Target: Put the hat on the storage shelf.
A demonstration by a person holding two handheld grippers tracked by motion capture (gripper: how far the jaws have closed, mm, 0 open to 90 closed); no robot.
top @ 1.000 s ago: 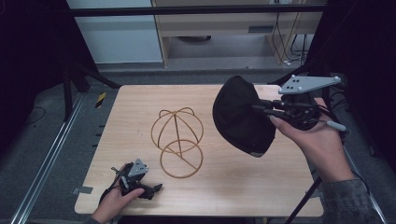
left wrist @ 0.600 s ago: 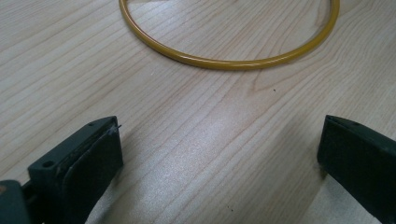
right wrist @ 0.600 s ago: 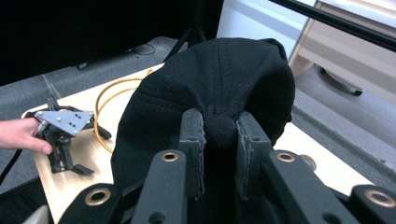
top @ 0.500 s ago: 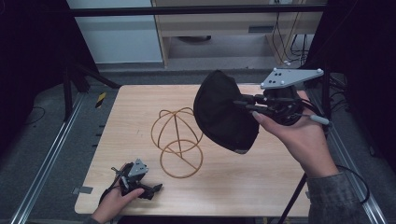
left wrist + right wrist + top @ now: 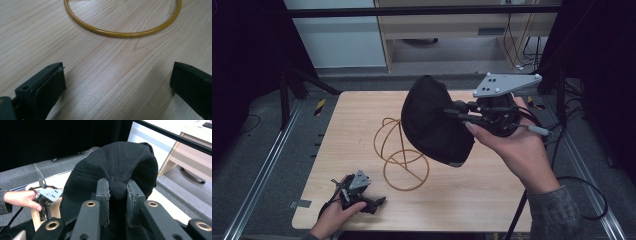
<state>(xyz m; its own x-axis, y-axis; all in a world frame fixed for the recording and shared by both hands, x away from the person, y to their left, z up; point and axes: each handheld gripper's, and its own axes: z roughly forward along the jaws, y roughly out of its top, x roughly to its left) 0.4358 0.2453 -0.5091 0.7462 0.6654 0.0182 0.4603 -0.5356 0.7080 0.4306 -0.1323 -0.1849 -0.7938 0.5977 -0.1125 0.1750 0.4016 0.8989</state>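
A black cap (image 5: 434, 122) hangs in the air above the right side of a gold wire hat stand (image 5: 405, 188). My right gripper (image 5: 451, 112) is shut on it. In the right gripper view the two pads pinch the button on the cap's crown (image 5: 117, 162), with the gripper (image 5: 118, 187) behind it. The cap hides the upper right part of the wire dome. My left gripper (image 5: 374, 204) rests on the wooden table (image 5: 492, 200) at its front left. Its jaws stand open with nothing between them (image 5: 117, 82), facing the stand's ring base (image 5: 120, 34).
A light wooden cabinet (image 5: 452, 30) stands behind the table. Metal rails (image 5: 267, 170) run along the floor at the left. Cables (image 5: 582, 185) trail off at the right. A person's hand (image 5: 22, 198) holds the left gripper at the table's edge.
My right gripper has carried the cap to the left and a little upward, from beside the stand to partly over its dome. The left gripper has stayed put.
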